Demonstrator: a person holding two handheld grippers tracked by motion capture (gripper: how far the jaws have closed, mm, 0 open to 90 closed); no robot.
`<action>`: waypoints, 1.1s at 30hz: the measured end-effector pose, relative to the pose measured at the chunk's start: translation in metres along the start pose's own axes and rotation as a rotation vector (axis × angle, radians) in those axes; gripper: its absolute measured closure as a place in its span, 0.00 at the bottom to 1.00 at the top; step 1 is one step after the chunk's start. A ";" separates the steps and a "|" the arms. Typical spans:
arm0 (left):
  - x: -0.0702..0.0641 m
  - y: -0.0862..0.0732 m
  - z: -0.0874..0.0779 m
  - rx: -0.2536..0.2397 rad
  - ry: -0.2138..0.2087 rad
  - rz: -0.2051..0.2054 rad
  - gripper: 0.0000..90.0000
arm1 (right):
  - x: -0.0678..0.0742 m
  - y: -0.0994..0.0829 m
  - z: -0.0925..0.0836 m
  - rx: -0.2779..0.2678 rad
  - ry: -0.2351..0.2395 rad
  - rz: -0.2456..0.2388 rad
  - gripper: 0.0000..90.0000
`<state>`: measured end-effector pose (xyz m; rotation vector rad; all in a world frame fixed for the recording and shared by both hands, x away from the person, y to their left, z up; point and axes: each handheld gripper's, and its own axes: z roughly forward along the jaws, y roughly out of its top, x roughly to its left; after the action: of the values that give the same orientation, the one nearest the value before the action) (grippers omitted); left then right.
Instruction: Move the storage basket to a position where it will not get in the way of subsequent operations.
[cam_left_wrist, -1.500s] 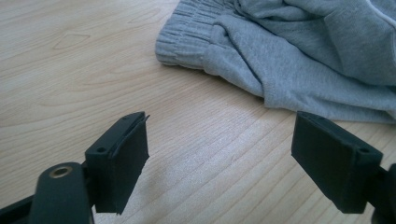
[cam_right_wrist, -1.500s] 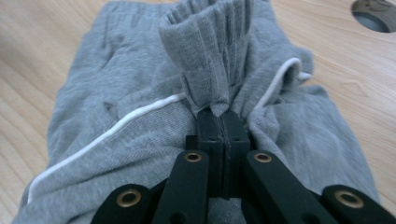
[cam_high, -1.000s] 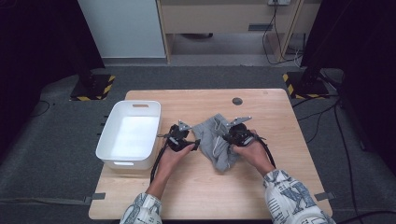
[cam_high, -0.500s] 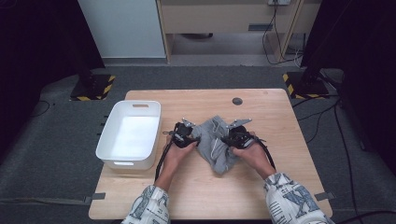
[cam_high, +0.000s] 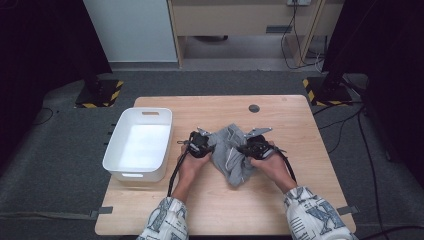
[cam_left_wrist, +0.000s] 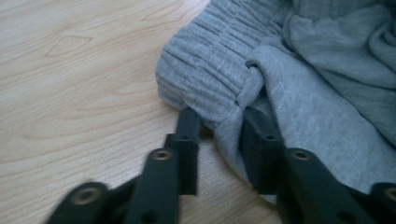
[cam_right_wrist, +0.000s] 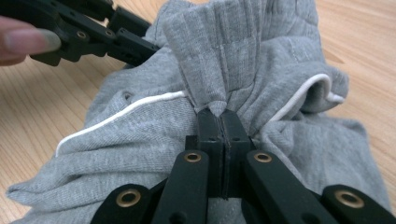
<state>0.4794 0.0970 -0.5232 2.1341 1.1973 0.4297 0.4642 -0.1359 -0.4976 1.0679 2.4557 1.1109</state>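
A crumpled grey garment (cam_high: 231, 161) with a white drawstring (cam_right_wrist: 140, 105) lies on the middle of the wooden table (cam_high: 280, 200). My right gripper (cam_high: 243, 150) (cam_right_wrist: 219, 117) is shut on a bunched fold of its ribbed band, on its right side. My left gripper (cam_high: 212, 145) (cam_left_wrist: 219, 119) sits at the garment's left edge. Its jaws have just been closing around a fold of the ribbed hem (cam_left_wrist: 210, 70). The fabric sits between them, with a small gap still beside one pad. The right gripper view shows the left gripper (cam_right_wrist: 149, 39) at the top left.
A white plastic tub (cam_high: 112, 152) stands at the table's left side, close to my left hand. A small black disc (cam_high: 254, 108) is set into the table near the far edge. Patterned sleeves (cam_high: 310, 210) come in from the near edge.
My left gripper has slid a little to the right, up against the garment, and its jaws have narrowed around the hem. The right gripper and its hold have stayed put.
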 end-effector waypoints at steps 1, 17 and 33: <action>0.001 0.001 0.000 0.002 -0.005 0.002 0.83 | 0.000 0.001 0.000 -0.005 0.000 0.001 1.00; -0.013 0.028 -0.036 -0.141 -0.007 0.070 0.94 | -0.006 0.018 -0.028 -0.094 -0.010 0.028 1.00; -0.021 0.054 -0.063 -0.174 -0.036 0.104 0.94 | -0.019 0.035 -0.051 -0.148 -0.025 0.046 1.00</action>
<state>0.4674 0.0822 -0.4398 2.0509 0.9951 0.5198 0.4714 -0.1619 -0.4384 1.0909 2.2999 1.2626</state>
